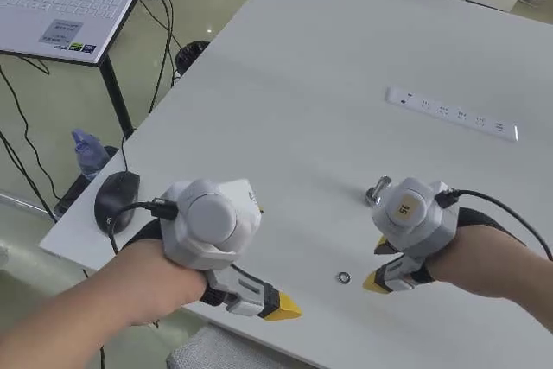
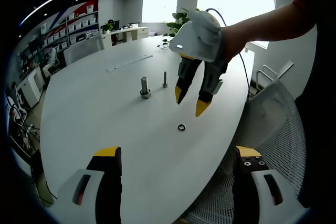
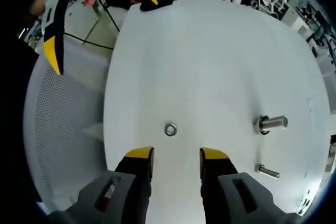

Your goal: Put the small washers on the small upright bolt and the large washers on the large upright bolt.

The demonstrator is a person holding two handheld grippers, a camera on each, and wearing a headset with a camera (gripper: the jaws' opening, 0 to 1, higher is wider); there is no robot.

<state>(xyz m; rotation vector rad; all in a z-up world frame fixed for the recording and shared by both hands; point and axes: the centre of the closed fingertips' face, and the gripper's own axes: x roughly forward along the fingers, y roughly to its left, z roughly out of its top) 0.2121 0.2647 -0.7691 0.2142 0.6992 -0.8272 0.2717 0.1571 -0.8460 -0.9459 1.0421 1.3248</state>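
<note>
- White counter (image 1: pixel 285 84) carries one loose washer (image 3: pixel 170 129), which lies flat close to the edge nearest the person and touches neither bolt.
- Farther in from that edge stand the large upright bolt (image 3: pixel 270 124) and the small upright bolt (image 3: pixel 268 171), near each other but apart.
- Above the washer the right gripper (image 3: pixel 177 153) tilts down. Its jaws are parted with nothing between them, and the yellow tips are just short of the washer and clear of the counter.
- Over the same near edge, off to the washer's left, the left gripper (image 2: pixel 177 152) has its jaws spread wide and empty.
- Toward the far edge lies a power strip (image 1: pixel 451 113), well apart from the bolts.
</note>
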